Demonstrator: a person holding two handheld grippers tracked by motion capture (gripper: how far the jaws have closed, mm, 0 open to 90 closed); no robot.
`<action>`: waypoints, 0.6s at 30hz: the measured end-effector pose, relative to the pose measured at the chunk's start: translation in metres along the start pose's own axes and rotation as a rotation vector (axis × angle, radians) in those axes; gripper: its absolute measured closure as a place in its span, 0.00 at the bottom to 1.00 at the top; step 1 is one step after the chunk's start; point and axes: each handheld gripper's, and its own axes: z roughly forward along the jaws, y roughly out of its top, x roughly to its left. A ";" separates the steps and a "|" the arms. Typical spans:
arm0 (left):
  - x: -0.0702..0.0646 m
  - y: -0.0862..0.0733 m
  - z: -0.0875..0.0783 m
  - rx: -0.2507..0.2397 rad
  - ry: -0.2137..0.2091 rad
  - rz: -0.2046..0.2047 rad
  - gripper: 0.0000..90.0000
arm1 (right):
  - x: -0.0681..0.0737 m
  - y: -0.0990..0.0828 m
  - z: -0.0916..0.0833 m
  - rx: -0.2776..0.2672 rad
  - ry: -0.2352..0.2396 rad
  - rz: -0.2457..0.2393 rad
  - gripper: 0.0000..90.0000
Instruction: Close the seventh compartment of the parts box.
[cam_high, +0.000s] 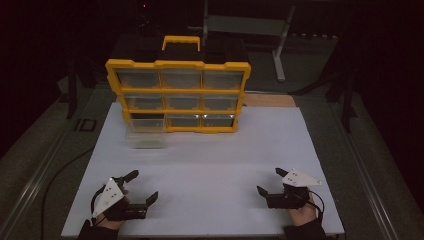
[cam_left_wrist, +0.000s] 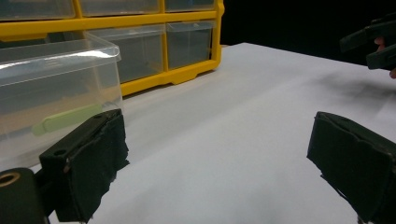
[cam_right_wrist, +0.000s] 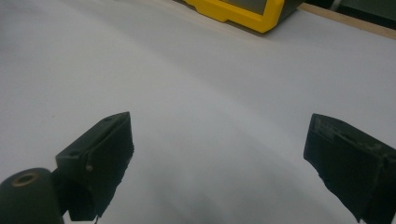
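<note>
Left gripper (cam_high: 141, 186) and right gripper (cam_high: 270, 181): jaws spread apart, nothing between them. Clear drawer (cam_high: 145, 136) lies ahead of the left fingers, before the yellow organizer (cam_high: 177, 95).

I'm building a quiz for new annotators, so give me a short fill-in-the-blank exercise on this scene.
1. The organizer's frame is coloured ____.
2. The clear drawer pulled out onto the white board came from the ____ row of the organizer.
3. Both the left claw and the right claw have their jaws ____.
4. The strip lying inside the drawer is pale ____.

Missing words: yellow; bottom; open; green
</note>
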 end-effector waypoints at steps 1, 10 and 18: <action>0.000 0.000 0.000 0.000 0.001 0.000 0.05 | 0.000 0.000 0.000 0.002 0.004 0.000 0.09; 0.000 0.002 0.000 0.005 0.015 -0.007 0.05 | 0.000 0.001 0.000 -0.004 0.006 0.002 0.09; -0.003 0.016 -0.004 0.015 0.046 -0.029 0.05 | 0.001 0.002 -0.002 -0.016 0.001 -0.006 0.09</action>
